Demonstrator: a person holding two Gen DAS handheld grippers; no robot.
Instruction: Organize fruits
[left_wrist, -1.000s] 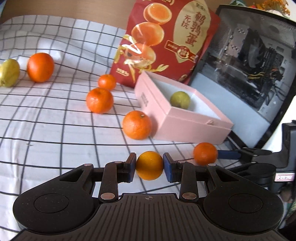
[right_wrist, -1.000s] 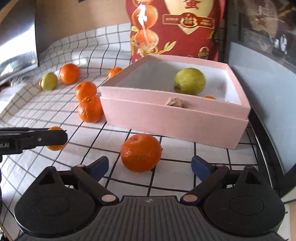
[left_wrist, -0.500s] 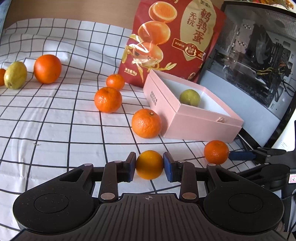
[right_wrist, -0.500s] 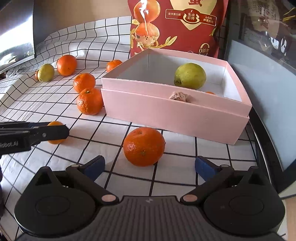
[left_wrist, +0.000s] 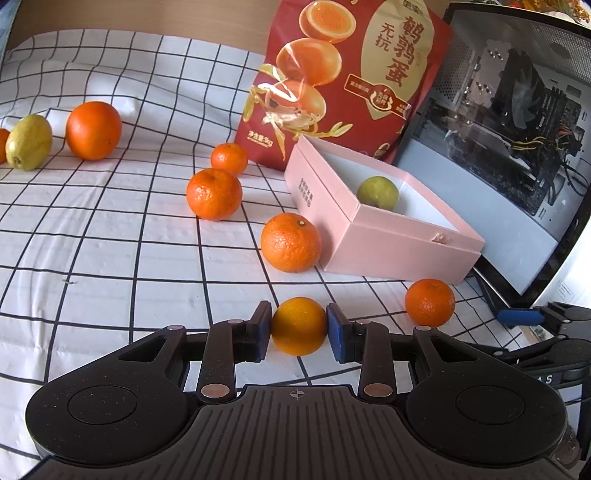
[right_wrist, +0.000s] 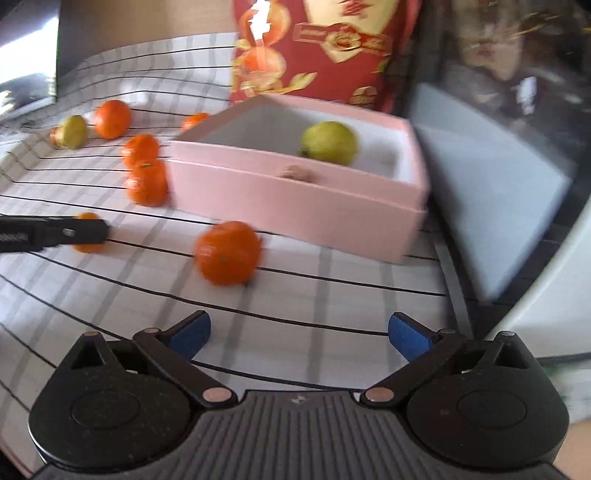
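My left gripper (left_wrist: 299, 326) is shut on a small orange (left_wrist: 299, 325) and holds it over the checked cloth. The pink box (left_wrist: 399, 254) lies ahead to the right with a green fruit (left_wrist: 377, 192) inside. A tangerine (left_wrist: 429, 302) lies in front of the box, another (left_wrist: 290, 242) at its left corner. My right gripper (right_wrist: 299, 334) is open and empty, behind the front tangerine (right_wrist: 227, 252), facing the box (right_wrist: 295, 206) and its green fruit (right_wrist: 328, 142). The left gripper with its orange (right_wrist: 86, 232) shows at the left of the right wrist view.
More oranges (left_wrist: 213, 193) (left_wrist: 229, 158) (left_wrist: 93, 130) and a yellow-green fruit (left_wrist: 28, 141) lie on the cloth to the left. A red snack bag (left_wrist: 343, 77) stands behind the box. A computer case (left_wrist: 509, 122) stands at the right.
My left gripper has kept hold of the orange and drifted left and back, widening its view. My right gripper has pulled back and swung right from the front tangerine; its view is blurred.
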